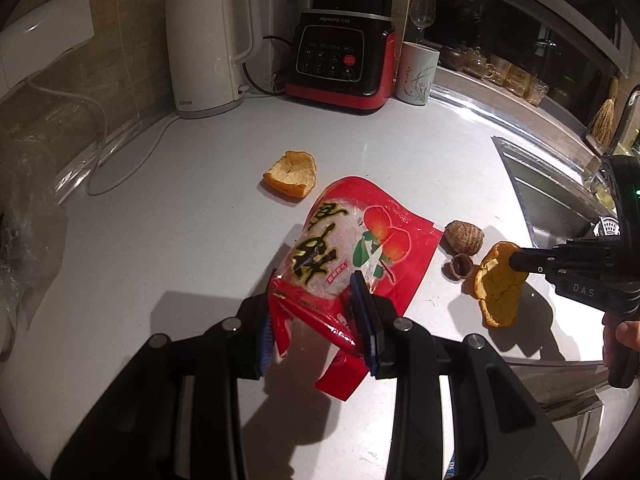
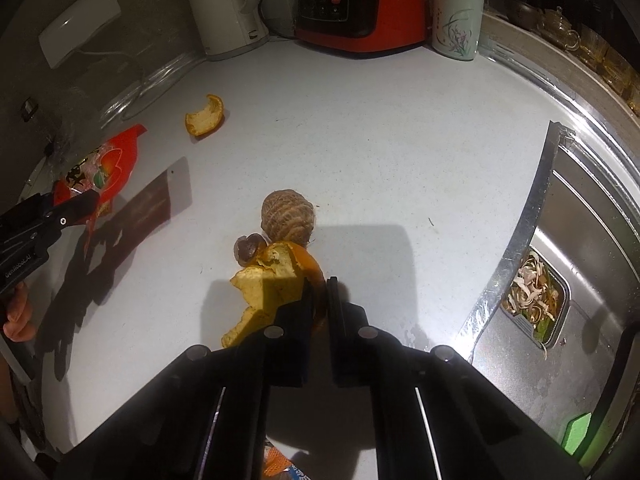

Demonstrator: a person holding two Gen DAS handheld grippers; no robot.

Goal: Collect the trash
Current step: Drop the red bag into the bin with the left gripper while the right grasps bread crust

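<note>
left gripper [image 1: 318, 322] fingers clamped red snack bag [image 1: 352, 248] | right gripper [image 2: 320, 304] fingers pinched orange peel [image 2: 272, 288] | walnut shells [image 2: 286, 218] touched peel on bench [image 2: 380, 152]

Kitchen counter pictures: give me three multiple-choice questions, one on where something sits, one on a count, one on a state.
1. Where is the white kettle?
A. In the sink
B. At the counter's back, left of the red blender
C. Right of the ceramic cup

2. How many orange peel pieces show?
A. One
B. Two
C. Four

3. What is the left hand-held gripper doing?
A. Shut on the red snack bag
B. Open above the bag
C. Holding a walnut shell

Answers: 1 B, the kettle stands by the wall beside the blender. 2 B, one loose peel and one held peel in the right hand-held gripper. 3 A, its pads pinch the bag's lower end.
</note>
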